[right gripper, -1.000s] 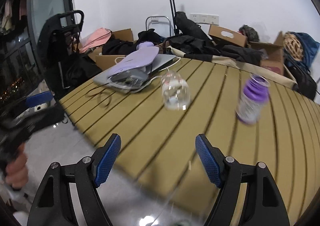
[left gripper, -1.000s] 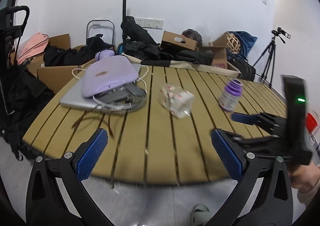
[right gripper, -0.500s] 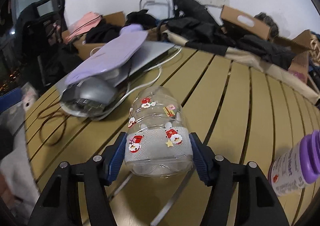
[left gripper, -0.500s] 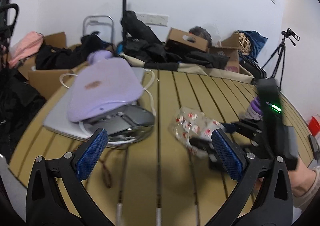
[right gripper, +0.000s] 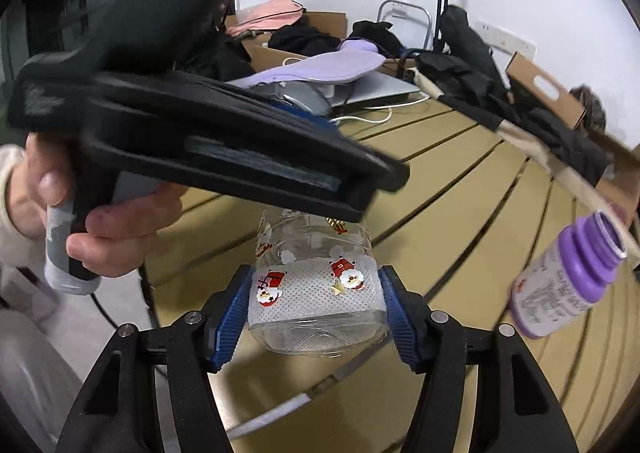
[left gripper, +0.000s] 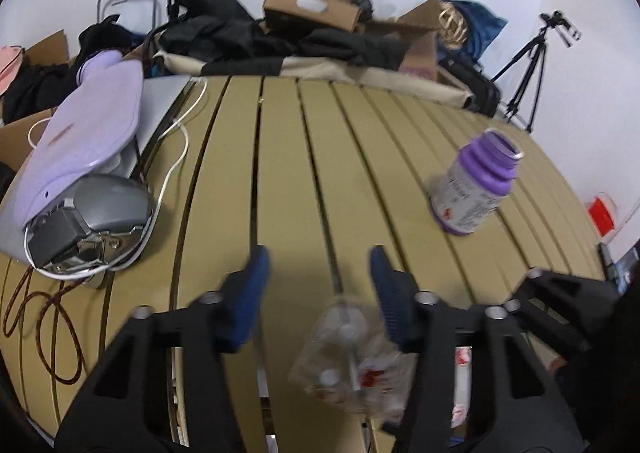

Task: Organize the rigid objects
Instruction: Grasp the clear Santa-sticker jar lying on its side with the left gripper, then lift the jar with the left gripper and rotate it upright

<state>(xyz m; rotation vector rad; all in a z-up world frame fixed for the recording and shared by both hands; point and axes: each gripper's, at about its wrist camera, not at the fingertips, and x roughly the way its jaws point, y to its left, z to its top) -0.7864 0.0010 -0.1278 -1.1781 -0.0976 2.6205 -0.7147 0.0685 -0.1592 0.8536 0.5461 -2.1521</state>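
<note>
A clear jar with Santa stickers [right gripper: 316, 293] sits between the blue pads of my right gripper [right gripper: 316, 301], which is shut on it just above the slatted wooden table [right gripper: 460, 189]. In the left wrist view the same jar [left gripper: 348, 357] shows blurred below my left gripper [left gripper: 320, 277]. The left gripper's fingers stand partly apart with nothing between them. Its black body [right gripper: 208, 149], held by a hand [right gripper: 112, 229], crosses above the jar. A purple-capped bottle [left gripper: 476, 189] stands tilted on the table to the right, also seen as the bottle [right gripper: 568, 281] in the right wrist view.
At the table's left lie a lilac pad [left gripper: 88, 137] on a silver laptop, a grey device [left gripper: 100, 213], a white cable [left gripper: 176, 157] and a brown cord loop [left gripper: 48, 333]. Behind the table are cardboard boxes and dark clothes [left gripper: 280, 41]. A tripod [left gripper: 528, 73] stands far right.
My right gripper has closed on the jar and lifted it towards the table's near edge. My left gripper has moved forward over the jar, its fingers drawn closer together.
</note>
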